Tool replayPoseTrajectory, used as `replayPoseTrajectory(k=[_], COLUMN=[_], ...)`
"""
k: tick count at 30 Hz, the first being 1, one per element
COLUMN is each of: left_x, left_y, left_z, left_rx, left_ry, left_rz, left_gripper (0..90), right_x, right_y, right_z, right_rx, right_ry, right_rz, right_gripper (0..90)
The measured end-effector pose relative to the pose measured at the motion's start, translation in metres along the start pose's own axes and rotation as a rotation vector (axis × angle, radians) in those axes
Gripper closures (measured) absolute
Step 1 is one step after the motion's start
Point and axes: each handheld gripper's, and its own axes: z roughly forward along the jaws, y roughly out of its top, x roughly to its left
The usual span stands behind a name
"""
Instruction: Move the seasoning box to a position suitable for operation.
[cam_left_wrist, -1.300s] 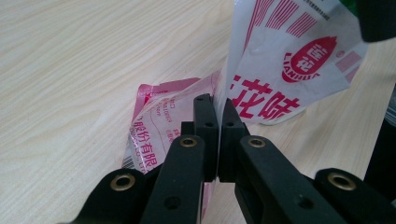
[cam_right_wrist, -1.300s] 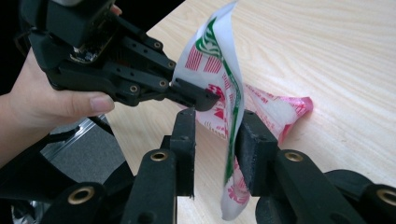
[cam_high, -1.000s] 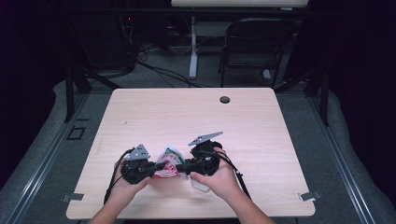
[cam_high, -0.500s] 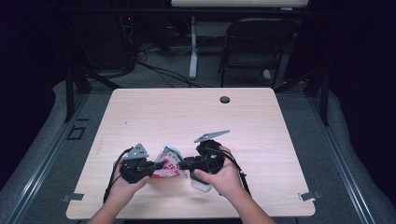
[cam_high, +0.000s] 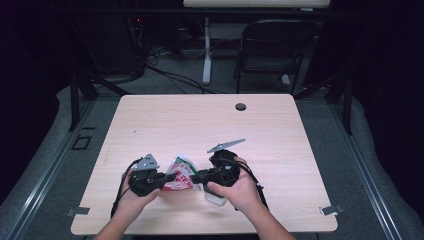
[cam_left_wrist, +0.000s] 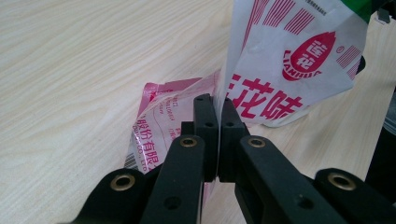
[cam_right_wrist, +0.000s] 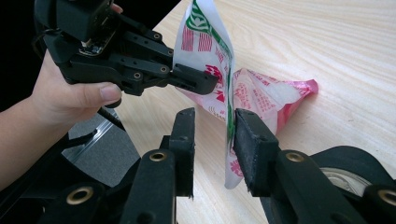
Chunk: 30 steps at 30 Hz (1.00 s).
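Observation:
A white packet (cam_high: 183, 169) with red print and a green top stands upright over the table's near left part. My left gripper (cam_high: 173, 176) is shut on its edge, and in the left gripper view the jaws (cam_left_wrist: 215, 100) meet on the white packet (cam_left_wrist: 289, 60). Under it a pink packet (cam_left_wrist: 163, 116) lies flat on the wood. My right gripper (cam_right_wrist: 215, 116) is open astride the white packet's (cam_right_wrist: 205, 42) other edge. That edge rests against the right-hand pad, and the other pad stands clear of it. The left gripper (cam_right_wrist: 210, 81) pinches just beyond, with the pink packet (cam_right_wrist: 275, 98) behind.
The wooden table (cam_high: 300, 145) stretches bare to the back and right, with a black round grommet (cam_high: 241, 106) near its far edge. A clear round thing (cam_high: 216, 196) lies under my right hand. A dark chair (cam_high: 277, 45) stands beyond the table.

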Motion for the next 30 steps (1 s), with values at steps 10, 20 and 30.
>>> replayPoseTrajectory(k=[10,20,30], left_x=[0.000,-0.001,0.000], left_y=[0.000,0.000,0.000], left_z=[0.000,0.001,0.001], left_rx=[0.000,-0.004,-0.007], left_ry=[-0.004,-0.009,-0.027], left_rz=[-0.004,-0.010,-0.019], left_gripper=[90.0,90.0,90.0], right_x=[0.002,0.002,0.004], right_y=[-0.001,0.000,-0.002], right_z=[0.009,0.012,0.010], right_rx=[0.024,0.010,0.011], right_ry=[-0.010,-0.034,-0.074], right_rz=[-0.010,-0.035,-0.075], right_gripper=[69.0,70.7,73.5])
